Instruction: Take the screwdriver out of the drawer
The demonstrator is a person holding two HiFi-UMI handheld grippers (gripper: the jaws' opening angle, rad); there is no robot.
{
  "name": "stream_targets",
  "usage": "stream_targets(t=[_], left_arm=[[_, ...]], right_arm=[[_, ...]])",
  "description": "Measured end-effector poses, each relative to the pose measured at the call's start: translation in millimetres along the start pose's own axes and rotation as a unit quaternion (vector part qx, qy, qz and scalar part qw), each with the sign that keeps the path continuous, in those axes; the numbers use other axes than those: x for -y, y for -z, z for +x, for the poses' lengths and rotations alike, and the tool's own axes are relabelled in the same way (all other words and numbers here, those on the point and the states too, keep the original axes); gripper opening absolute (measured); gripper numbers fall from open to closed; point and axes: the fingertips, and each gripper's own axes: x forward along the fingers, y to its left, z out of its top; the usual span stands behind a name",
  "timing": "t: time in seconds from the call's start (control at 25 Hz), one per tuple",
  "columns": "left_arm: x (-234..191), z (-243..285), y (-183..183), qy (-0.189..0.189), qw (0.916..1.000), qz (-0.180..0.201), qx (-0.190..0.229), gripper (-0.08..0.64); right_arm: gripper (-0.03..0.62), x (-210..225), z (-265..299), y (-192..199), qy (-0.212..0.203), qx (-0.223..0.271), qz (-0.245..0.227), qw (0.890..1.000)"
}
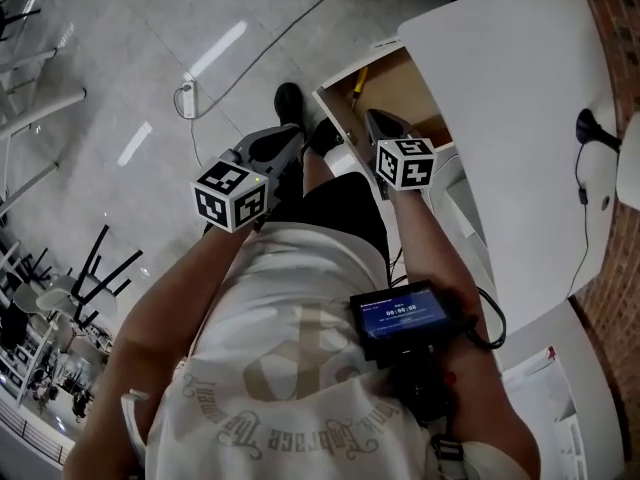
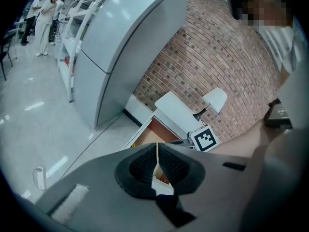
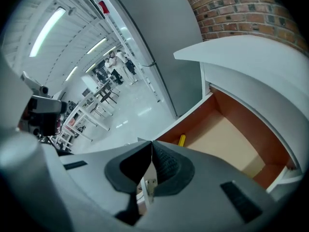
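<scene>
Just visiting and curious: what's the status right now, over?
Both shut and empty: left tongs, right tongs. Yellow-handled screwdriver lies in the open drawer, untouched. Nothing seen in the way.

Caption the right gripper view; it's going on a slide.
Right gripper, jaws shut, facing the open drawer with the yellow-handled screwdriver inside.

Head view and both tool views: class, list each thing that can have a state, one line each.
Drawer: open.
Screwdriver: lying inside the drawer, not held.
Left tool: shut, empty.
Right tool: shut, empty.
Screen: lit.
</scene>
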Motion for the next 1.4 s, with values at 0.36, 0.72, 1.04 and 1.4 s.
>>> stream_targets(t=[0.36, 0.72, 1.04, 1.4], left_arm=[[-34, 9, 12, -0.007, 0.9998, -0.017, 0.001, 0.014], [-48, 16, 30, -0.013, 0.9994, -0.031, 0.006, 0.014], [-49, 25, 44, -0.012, 0.9992, -0.037, 0.011, 0.014], [-67, 30, 65, -0.022, 0.9979, -0.06, 0.009, 0.014]], right_arm=[[0.008, 24, 45, 14, 0.031, -0.021, 0.028, 0.999], [0.009, 41, 73, 20, 0.051, -0.026, 0.034, 0.998], [0.097, 61, 91, 31, 0.072, -0.032, 0.045, 0.996], [0.095, 76, 113, 37, 0.078, -0.04, 0.049, 0.995]])
